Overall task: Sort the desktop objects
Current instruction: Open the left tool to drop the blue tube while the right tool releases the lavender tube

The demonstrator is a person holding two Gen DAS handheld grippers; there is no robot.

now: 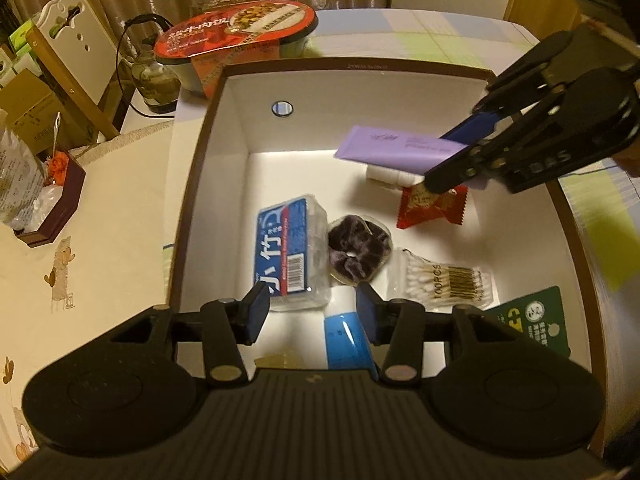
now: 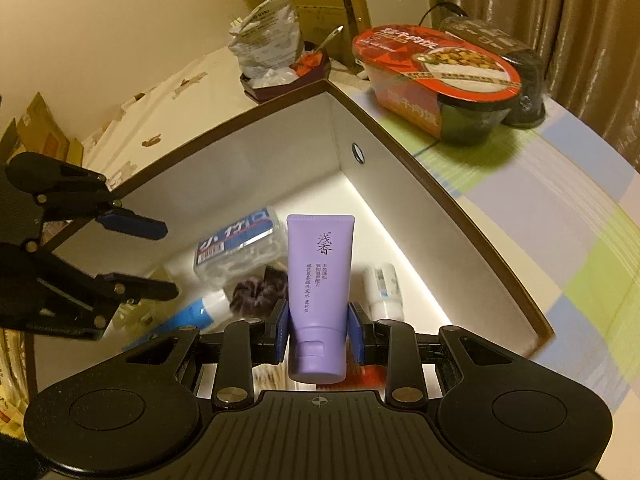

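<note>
Inside the white box (image 1: 224,184), a blue tube (image 1: 346,340) is largely hidden behind the left gripper (image 1: 314,312), its label unreadable. A green card (image 1: 532,320) is partly covered by the same tool. The red snack packet (image 1: 434,206) and a small white bottle (image 1: 390,176) lie half concealed under the purple tube (image 1: 396,148) and the right gripper (image 1: 448,160). In the right wrist view, motion blur smears the checked tablecloth (image 2: 560,208); fine print on the cotton swab pack (image 1: 444,280) stays illegible.

Purple tube (image 2: 319,280) reads "浅香"; cotton swab pack (image 1: 444,282) "100PCS"; blue box (image 1: 289,252) "小竹".
</note>
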